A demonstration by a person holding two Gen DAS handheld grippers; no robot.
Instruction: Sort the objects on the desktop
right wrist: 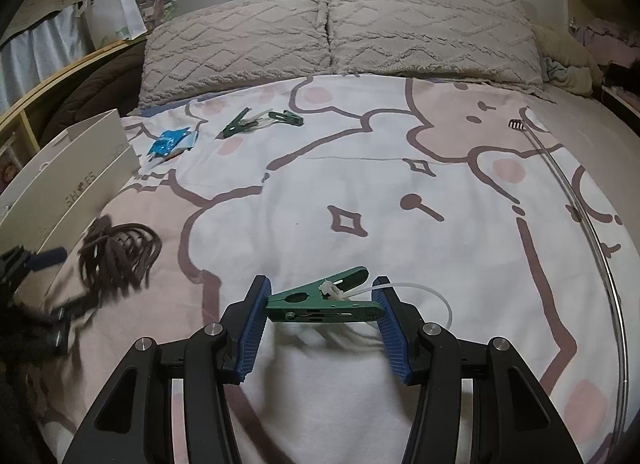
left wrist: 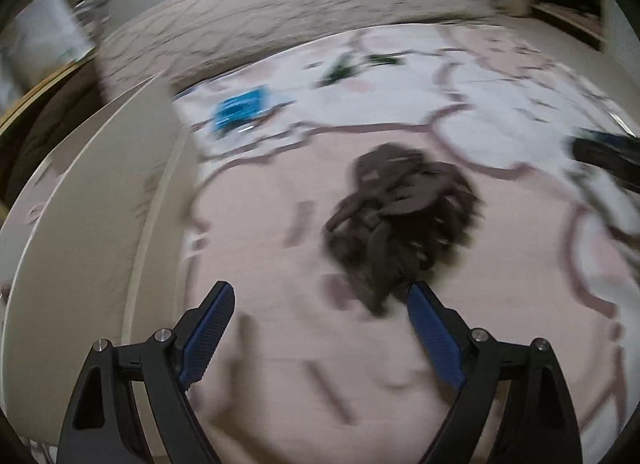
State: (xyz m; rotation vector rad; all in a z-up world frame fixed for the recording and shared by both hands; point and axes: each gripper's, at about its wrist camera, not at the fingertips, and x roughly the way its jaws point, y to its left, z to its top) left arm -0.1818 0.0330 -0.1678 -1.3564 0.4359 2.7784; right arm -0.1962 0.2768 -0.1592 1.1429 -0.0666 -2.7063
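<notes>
A bundle of brown laces (left wrist: 400,219) lies on the bed sheet just ahead of my open, empty left gripper (left wrist: 320,296); this view is blurred by motion. The laces also show in the right wrist view (right wrist: 118,252), next to the left gripper (right wrist: 44,258). My right gripper (right wrist: 322,296) is shut on a green clothes peg (right wrist: 324,302) with a white tie, held across its blue pads just above the sheet. More green pegs (right wrist: 260,119) and a blue wrapper (right wrist: 170,141) lie farther up the bed.
An open white cardboard box (right wrist: 76,183) stands at the bed's left side, also in the left wrist view (left wrist: 80,223). Two pillows (right wrist: 336,31) lie at the head. A thin metal rod (right wrist: 576,199) runs along the right side. A white bag (right wrist: 112,7) stands on a shelf.
</notes>
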